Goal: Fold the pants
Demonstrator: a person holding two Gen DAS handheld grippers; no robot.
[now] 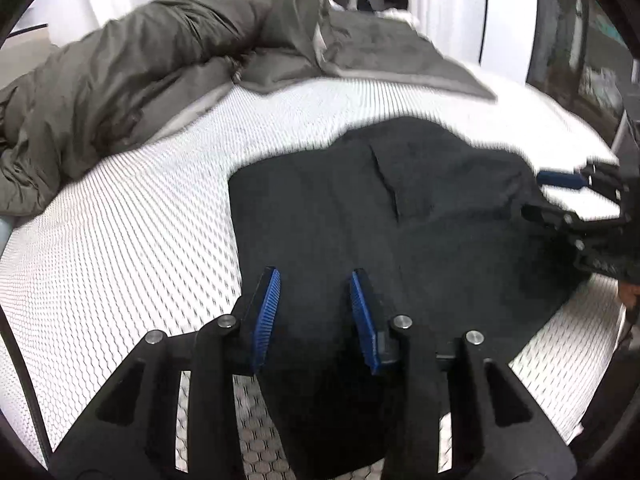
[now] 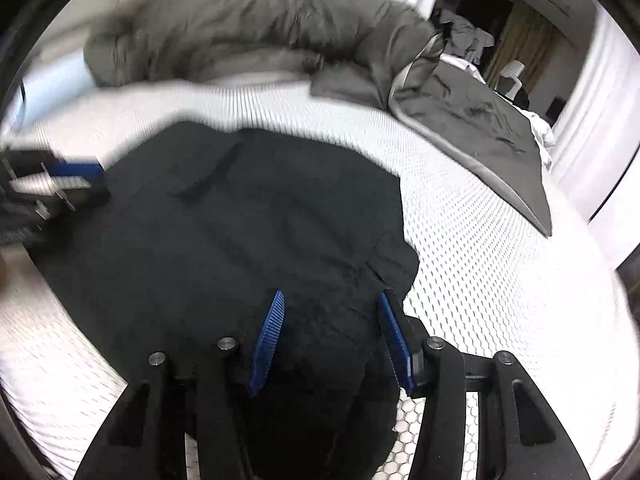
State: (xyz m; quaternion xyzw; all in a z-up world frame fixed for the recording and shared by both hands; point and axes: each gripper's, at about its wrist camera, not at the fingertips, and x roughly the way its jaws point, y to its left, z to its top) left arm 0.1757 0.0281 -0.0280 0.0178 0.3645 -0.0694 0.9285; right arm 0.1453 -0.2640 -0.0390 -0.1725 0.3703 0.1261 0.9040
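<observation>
Black soft-fabric pants [image 1: 400, 216] lie bunched on the white honeycomb-textured bed [image 1: 140, 240], grey rumpled duvet [image 1: 120, 80] behind. I see my left tool [image 1: 316, 276] released over the cloth, and my right tool [image 2: 332, 298] spread wide above it too.

White honeycomb-textured mattress [image 1: 120, 240], rumpled grey duvet [image 1: 140, 60], white curtains [image 2: 608, 120] behind.

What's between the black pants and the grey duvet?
Only bare white honeycomb mattress separates the black pants from the grey duvet; both wrist views show it.
</observation>
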